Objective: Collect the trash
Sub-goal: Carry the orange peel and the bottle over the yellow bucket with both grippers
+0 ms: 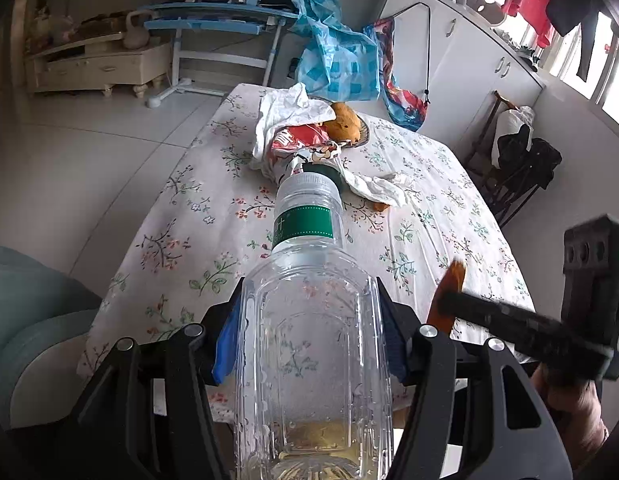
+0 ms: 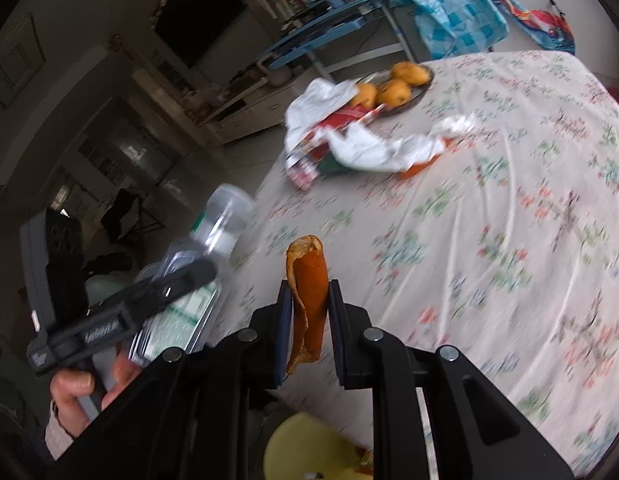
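Left tool (image 1: pixel 309 320): clamped across the body of one clear plastic water bottle with a green label (image 1: pixel 309 320), cap pointing away, a little yellowish liquid at its base.
Right tool (image 2: pixel 308 312): nearly together, pinching one curled strip of orange peel (image 2: pixel 307 280) upright.
Doing it well: I judge both pieces are being carried to a bin; keep both grips firm, the bottle level, and release only over the yellow container (image 2: pixel 309 452) below the right tool, if that is the bin.
Desk (image 2: pixel 509 200): floral cloth; three orange fruits on one plate (image 2: pixel 423 82); one red printed wrapper (image 2: pixel 329 136); crumpled white papers (image 2: pixel 369 148), number unclear; one further peel scrap (image 2: pixel 419 169).
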`<state>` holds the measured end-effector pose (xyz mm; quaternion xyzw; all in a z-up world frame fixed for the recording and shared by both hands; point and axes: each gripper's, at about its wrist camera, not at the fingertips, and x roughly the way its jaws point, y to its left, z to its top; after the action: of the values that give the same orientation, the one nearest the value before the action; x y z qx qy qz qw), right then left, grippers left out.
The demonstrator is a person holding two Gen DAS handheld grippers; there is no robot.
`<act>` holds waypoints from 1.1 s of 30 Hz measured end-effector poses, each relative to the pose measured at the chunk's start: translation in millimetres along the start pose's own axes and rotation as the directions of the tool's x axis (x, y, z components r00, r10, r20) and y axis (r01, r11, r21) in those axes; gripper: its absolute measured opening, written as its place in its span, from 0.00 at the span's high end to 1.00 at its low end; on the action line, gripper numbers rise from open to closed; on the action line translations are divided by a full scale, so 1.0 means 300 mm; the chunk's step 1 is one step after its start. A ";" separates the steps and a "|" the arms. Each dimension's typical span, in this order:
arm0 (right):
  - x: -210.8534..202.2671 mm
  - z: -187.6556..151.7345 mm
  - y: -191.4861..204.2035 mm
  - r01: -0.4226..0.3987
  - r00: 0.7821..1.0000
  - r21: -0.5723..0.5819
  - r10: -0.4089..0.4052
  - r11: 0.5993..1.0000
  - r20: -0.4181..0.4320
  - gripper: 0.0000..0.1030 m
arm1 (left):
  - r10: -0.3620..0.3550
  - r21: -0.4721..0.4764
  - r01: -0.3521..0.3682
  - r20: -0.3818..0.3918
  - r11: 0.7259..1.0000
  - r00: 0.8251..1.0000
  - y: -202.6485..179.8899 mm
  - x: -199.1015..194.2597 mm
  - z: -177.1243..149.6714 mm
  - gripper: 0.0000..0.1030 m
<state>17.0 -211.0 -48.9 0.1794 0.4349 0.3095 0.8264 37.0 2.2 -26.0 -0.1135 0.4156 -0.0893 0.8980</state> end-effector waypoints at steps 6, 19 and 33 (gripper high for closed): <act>0.031 -0.152 0.079 -0.039 0.993 -0.034 0.035 0.999 -0.112 0.81 | 0.011 0.002 -0.011 0.018 1.000 1.000 0.018 -0.057 -0.033 0.45; 0.110 -0.412 0.193 -0.054 0.946 -0.112 0.015 0.992 -0.323 0.81 | 0.016 0.025 -0.017 0.035 1.000 0.999 0.027 -0.144 -0.100 0.45; 0.129 -0.477 0.201 -0.054 0.935 -0.120 0.008 0.991 -0.355 0.81 | 0.025 0.050 -0.026 0.029 0.998 0.999 0.005 -0.154 -0.127 0.45</act>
<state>-106.5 -136.5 -118.1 0.0746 0.5528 0.3768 0.7396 -21.6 10.5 -16.7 -0.0869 0.4017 -0.0866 0.9075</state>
